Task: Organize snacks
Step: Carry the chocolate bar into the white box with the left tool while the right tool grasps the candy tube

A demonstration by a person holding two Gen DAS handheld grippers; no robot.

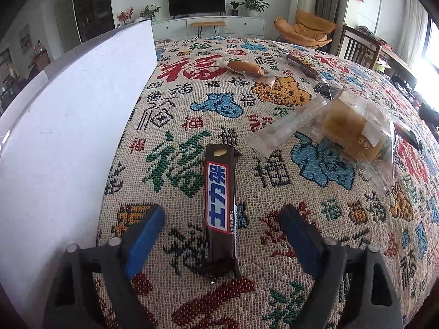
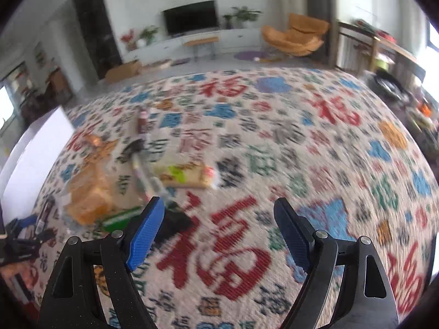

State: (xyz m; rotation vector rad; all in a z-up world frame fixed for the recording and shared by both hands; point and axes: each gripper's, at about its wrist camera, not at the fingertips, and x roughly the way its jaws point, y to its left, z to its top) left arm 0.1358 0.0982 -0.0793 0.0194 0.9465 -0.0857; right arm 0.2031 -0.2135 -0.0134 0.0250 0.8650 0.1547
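Note:
A brown Snickers bar [image 1: 220,205] lies lengthwise on the patterned cloth, between the fingers of my open left gripper [image 1: 222,216], untouched by them. A clear-wrapped cake [image 1: 348,126] lies to the right, a wrapped bun [image 1: 247,67] and a dark bar [image 1: 301,65] farther back. My right gripper [image 2: 219,216] is open and empty above the cloth. Its blurred view shows the cake [image 2: 87,200], a green-and-yellow packet [image 2: 183,176], a long thin stick packet [image 2: 145,175] and a dark wrapper [image 2: 175,222] to its left.
A white box wall [image 1: 71,126] stands along the left edge of the table; it also shows in the right wrist view [image 2: 30,164]. The left gripper [image 2: 24,235] appears at far left. A TV stand, orange chair and wooden chairs stand beyond the table.

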